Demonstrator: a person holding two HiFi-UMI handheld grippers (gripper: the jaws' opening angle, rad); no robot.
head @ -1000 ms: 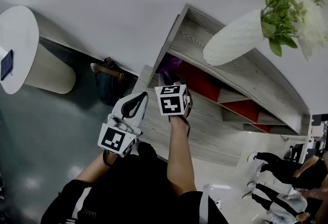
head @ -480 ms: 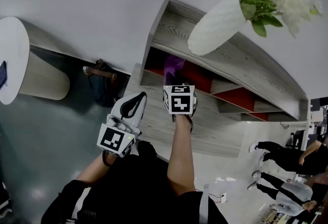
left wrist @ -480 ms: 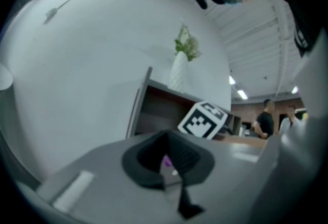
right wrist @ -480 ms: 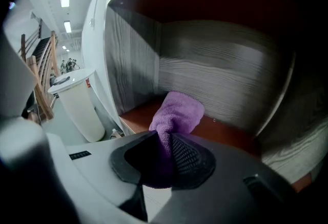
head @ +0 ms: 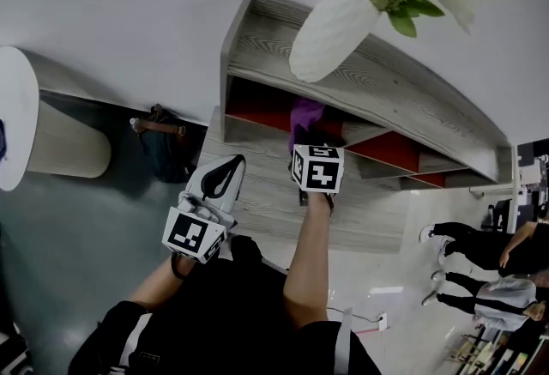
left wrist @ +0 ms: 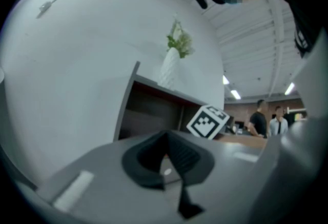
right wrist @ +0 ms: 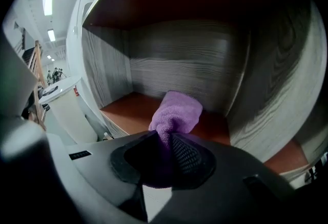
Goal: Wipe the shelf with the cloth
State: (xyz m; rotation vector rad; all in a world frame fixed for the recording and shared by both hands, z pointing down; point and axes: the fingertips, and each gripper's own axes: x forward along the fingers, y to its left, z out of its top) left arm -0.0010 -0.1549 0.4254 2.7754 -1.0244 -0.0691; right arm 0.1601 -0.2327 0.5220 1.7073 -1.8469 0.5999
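A purple cloth (head: 305,116) lies on the red-brown shelf (head: 257,111) inside the grey wooden unit (head: 257,193). My right gripper (head: 306,142) is shut on the cloth's near end. In the right gripper view the cloth (right wrist: 177,114) stretches from the jaws onto the shelf floor (right wrist: 128,114), close to the upright divider (right wrist: 271,95) on the right; my right gripper (right wrist: 166,142) pinches it. My left gripper (head: 225,173) hangs shut and empty in front of the unit's left end. Its own view shows my left gripper (left wrist: 166,160) with its pads together, nothing between them.
A white vase with flowers (head: 330,26) stands on the unit's top board. A round white table (head: 17,116) and a dark bag (head: 167,146) are to the left by the wall. People (head: 489,253) stand at the far right.
My right gripper has slid to the right along the red-brown shelf, dragging the purple cloth with it. The left gripper has stayed where it was.
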